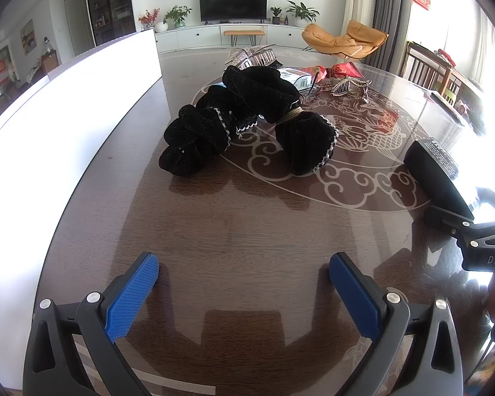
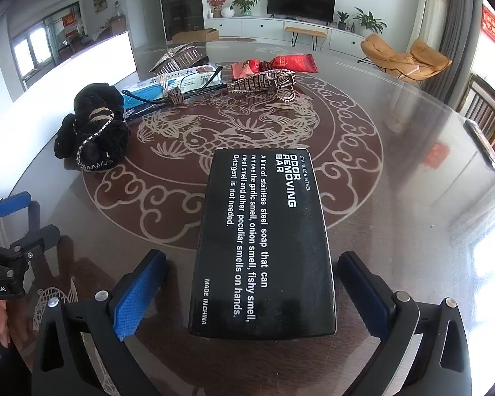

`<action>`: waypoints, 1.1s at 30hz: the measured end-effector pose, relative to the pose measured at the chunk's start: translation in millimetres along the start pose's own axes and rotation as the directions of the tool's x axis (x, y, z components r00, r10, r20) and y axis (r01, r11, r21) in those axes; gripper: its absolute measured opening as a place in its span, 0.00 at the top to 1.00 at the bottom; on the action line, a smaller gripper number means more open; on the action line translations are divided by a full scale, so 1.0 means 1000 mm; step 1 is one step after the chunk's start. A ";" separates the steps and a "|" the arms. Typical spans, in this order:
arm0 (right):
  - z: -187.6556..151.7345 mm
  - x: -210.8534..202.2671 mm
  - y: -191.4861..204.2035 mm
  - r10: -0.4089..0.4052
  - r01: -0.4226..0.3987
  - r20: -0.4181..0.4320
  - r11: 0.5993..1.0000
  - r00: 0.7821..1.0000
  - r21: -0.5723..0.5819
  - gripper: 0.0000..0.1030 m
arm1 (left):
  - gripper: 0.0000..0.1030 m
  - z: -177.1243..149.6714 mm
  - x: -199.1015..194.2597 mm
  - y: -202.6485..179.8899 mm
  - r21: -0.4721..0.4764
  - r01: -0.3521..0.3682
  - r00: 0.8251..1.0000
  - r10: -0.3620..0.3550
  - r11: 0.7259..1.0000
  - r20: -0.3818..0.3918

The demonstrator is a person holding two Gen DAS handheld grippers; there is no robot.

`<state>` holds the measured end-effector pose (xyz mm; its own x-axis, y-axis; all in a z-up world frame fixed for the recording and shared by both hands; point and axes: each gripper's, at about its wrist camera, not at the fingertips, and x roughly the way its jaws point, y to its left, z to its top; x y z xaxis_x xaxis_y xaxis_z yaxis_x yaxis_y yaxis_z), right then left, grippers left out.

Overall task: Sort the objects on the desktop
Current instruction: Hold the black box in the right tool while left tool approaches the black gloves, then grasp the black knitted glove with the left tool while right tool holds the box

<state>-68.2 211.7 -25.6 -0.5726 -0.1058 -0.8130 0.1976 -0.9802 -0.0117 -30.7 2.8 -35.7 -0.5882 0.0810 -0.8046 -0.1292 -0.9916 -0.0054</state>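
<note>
the black box [image 2: 262, 241] lies flat on the table [image 2: 396, 198] between the blue fingers [image 2: 138, 293] of the right gripper [image 2: 252, 292]. its white print reads "stainless steel odor removing bar", then "a kind of stainless steel soap that can remove the garlic smell, onion smell, fishy smell, meat smell and other peculiar smells on hands. detergent is not needed." and "made in china". the jaws stand wide apart, with a gap on each side of the box, so neither pad touches it. the left gripper [image 1: 244, 292] is also spread wide over bare table, with nothing between its fingers. the black scrunchies [image 1: 247, 115] lie well ahead of it. beyond them lie a hair clip [image 2: 264, 81] and a red packet [image 2: 280, 62].
</note>
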 end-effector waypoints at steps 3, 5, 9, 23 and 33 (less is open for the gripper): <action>0.000 0.000 0.000 0.000 0.000 0.000 1.000 1.000 0.000 0.00 | 0.00 0.000 0.000 0.000 0.000 0.000 1.000 0.000 1.000 0.000; 0.000 0.000 -0.001 0.000 0.000 0.000 1.000 1.000 0.000 0.00 | 0.00 0.000 0.000 0.000 0.000 0.002 1.000 -0.002 1.000 0.000; 0.000 0.000 -0.001 0.000 0.000 0.000 1.000 1.000 0.000 0.00 | 0.00 0.001 0.001 0.006 0.070 0.058 0.998 -0.055 0.996 -0.043; 0.000 0.000 -0.001 0.000 0.000 0.000 1.000 1.000 0.000 0.00 | 0.00 0.093 0.064 0.041 0.078 0.091 0.987 -0.079 0.993 -0.137; 0.000 0.000 -0.001 0.000 0.000 0.000 1.000 1.000 0.000 0.00 | 0.64 0.072 0.038 0.030 0.024 0.062 0.995 -0.060 0.998 -0.083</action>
<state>-68.6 212.3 -25.7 -0.5730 -0.1055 -0.8128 0.1977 -0.9802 -0.0121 -114.2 -16.8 -23.4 -0.5114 0.1319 -0.8491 -0.1846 -0.9819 -0.0414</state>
